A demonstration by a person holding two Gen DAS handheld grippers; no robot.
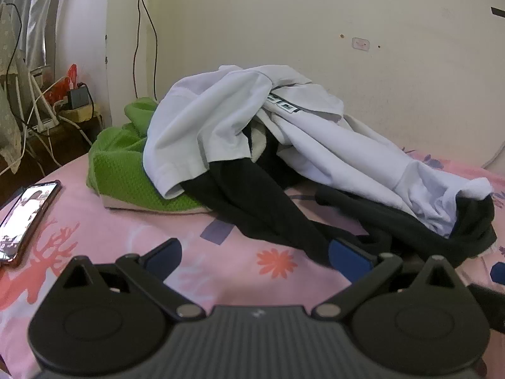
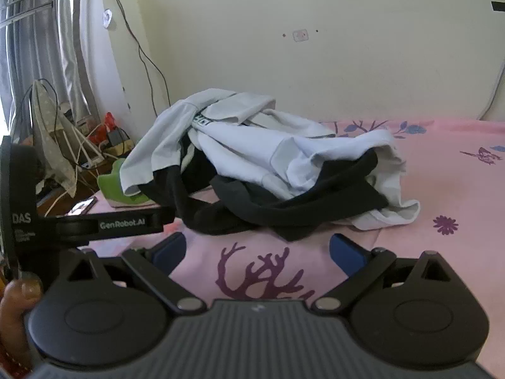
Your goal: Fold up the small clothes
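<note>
At twelve o'clock on pink bedsheet (image 2: 442, 173): clothes pile (image 2: 268, 164), unsorted. My left gripper (image 1: 255, 254) and right gripper (image 2: 257, 249) both spread wide, empty. Folding not started; next, single out black garment (image 1: 258, 214).

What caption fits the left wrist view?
Open left gripper faces a white garment heaped over black clothing and green cloth.

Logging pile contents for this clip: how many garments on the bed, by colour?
White cotton garment: 1, possibly more, bunched together
Black knit garment: 1
Green waffle-textured cloth: 1
Total: 3 distinguishable
</note>
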